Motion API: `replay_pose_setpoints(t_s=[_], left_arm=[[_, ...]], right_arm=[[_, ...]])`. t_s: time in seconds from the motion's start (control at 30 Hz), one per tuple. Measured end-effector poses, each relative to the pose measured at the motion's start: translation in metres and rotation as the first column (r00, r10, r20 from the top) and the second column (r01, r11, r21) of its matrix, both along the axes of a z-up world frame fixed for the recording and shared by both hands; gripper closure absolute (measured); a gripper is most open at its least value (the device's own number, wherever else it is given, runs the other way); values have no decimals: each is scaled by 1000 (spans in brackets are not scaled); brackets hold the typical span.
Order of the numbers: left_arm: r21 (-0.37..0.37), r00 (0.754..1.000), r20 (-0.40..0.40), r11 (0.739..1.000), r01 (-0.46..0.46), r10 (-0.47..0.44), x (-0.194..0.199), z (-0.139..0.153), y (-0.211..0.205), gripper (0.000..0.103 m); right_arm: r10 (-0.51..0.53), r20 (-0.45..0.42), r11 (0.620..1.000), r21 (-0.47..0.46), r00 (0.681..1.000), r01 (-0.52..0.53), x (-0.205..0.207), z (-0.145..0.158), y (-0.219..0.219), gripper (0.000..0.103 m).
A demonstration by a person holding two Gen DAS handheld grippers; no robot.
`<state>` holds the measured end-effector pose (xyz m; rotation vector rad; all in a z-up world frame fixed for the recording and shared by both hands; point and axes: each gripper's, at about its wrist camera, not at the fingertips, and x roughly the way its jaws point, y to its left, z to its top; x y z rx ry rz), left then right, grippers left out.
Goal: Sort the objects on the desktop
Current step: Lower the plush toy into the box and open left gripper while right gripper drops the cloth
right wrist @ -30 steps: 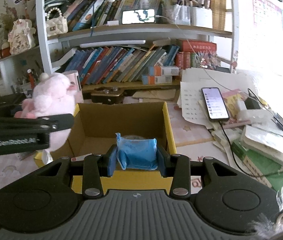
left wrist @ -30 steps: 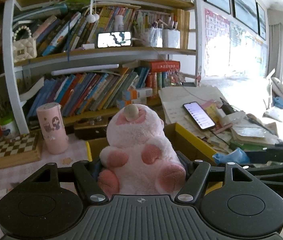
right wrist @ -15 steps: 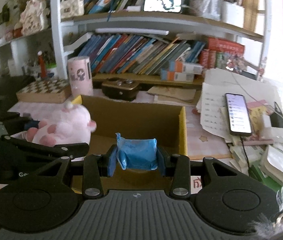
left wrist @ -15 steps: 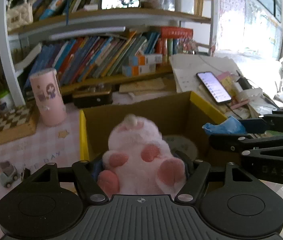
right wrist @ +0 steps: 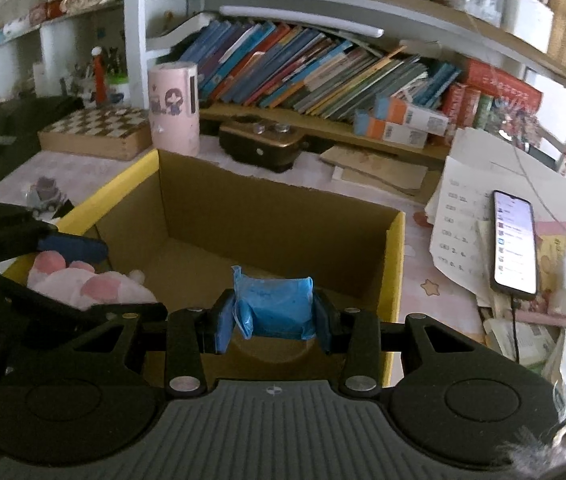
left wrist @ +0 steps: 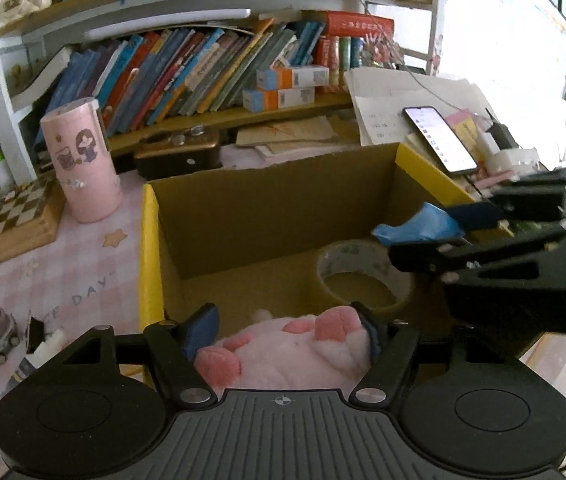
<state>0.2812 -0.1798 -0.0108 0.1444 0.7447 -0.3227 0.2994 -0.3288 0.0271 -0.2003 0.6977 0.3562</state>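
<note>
Nearest the left camera, the left gripper [left wrist: 283, 340] is cradling the pink plush toy [left wrist: 283, 350] between jaws that have just been spreading: the left pad is standing clear of the fur, and the right pad is probably still touching it, though the fur is hiding that edge. The toy is lying low inside the cardboard box [left wrist: 271, 208], its long axis running across from one jaw to the other, paws up.

The right gripper [right wrist: 273, 322] is pinching a blue packet [right wrist: 273, 306] squarely between its pads, hanging over the box's near right wall. Just beyond the left jaws and under the right ones, a tape roll [left wrist: 363, 276] is resting on the box floor. Farther off, the pink canister [left wrist: 83, 160] is standing on the worktop [left wrist: 63, 280].

The left hand looks closer to letting go; the packet needs dropping clear of the roll.
</note>
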Motion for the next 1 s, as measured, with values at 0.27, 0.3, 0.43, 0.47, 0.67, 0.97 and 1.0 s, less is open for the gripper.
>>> replay_pose_setpoints(t_s=[0.27,0.3,0.43,0.47,0.67,0.97,1.0], left_arm=[[55,999,35,998,12,-14,-7,-4,-8,14],[54,999,34,998,14,-16,-7,-4,-8,14],[49,999,32,999,14,-15,-6,-3,-8,13],[49,999,35,999,14,-15,-6,-3,-8,13],[41,997,76,999,12,-15,-13,2,-7,8],[16,991,135,1000,-5,2,-26,15,-2,6],[14,990,143,1000,-6,4,-28,17,-1,6]], right_arm=[[81,-76,994,-68,994,-87,31,-9,10,66],[93,-96,992,-76,991,-101,35,-11,12,66],[116,-168,986,-99,979,-133,51,-20,18,66],[116,-176,985,-108,977,-136,54,-21,20,66],[111,-196,982,-131,974,-138,61,-24,24,65],[83,-120,993,-75,989,-93,51,-10,15,53],[78,-108,994,-70,991,-85,49,-7,15,52]])
